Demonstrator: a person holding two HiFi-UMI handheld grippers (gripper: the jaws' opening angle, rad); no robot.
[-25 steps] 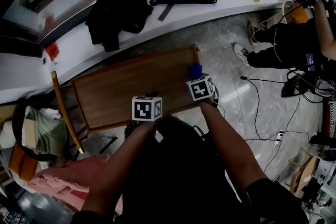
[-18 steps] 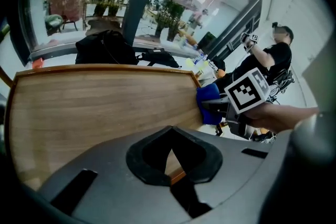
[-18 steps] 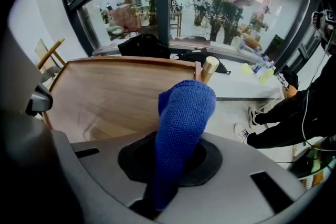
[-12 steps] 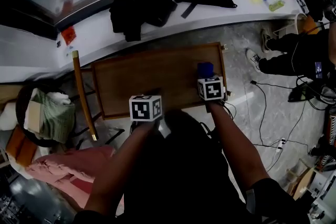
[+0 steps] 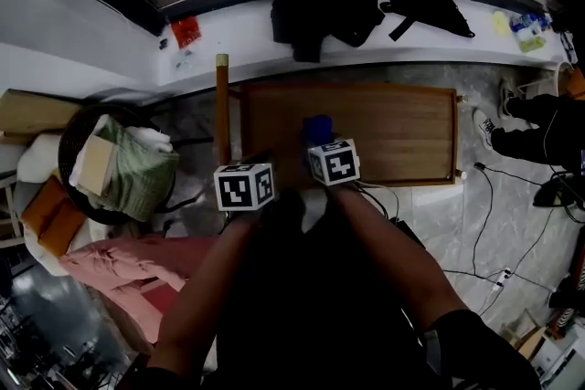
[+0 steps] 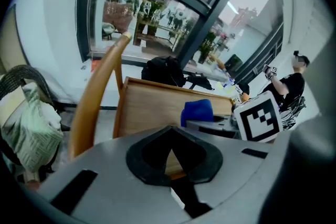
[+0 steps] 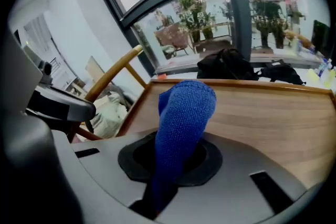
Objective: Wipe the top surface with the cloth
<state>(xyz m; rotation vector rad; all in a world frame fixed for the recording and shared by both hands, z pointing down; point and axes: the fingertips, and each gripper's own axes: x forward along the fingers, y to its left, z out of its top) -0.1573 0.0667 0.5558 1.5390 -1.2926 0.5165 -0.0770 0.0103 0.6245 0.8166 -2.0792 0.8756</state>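
The right tongs (image 7: 177, 140) are clamped on a blue cloth (image 7: 184, 113), which fills the gap between the jaws and sticks out past their tips in a rounded bunch. The cloth is over the left part of the wooden surface (image 5: 393, 132), close to its near edge; whether it presses on the wood cannot be told. The left tongs (image 6: 169, 132) have their jaws drawn together with nothing between them, and they are held just off the near left corner of the surface, beside the right tongs. The surface is brown wood with a low raised rim and is otherwise bare. A curved wooden chair rail (image 5: 221, 105) stands against its left end. Further left a round dark basket (image 5: 73, 137) holds a green bundle (image 5: 137, 169), and a pink garment (image 5: 119, 260) lies on the floor below it. Beyond the surface runs a white ledge (image 5: 228, 59) carrying a black jacket (image 5: 320, 9) and a black bag (image 5: 425, 9). Cables (image 5: 494, 187) trail over the floor to the right
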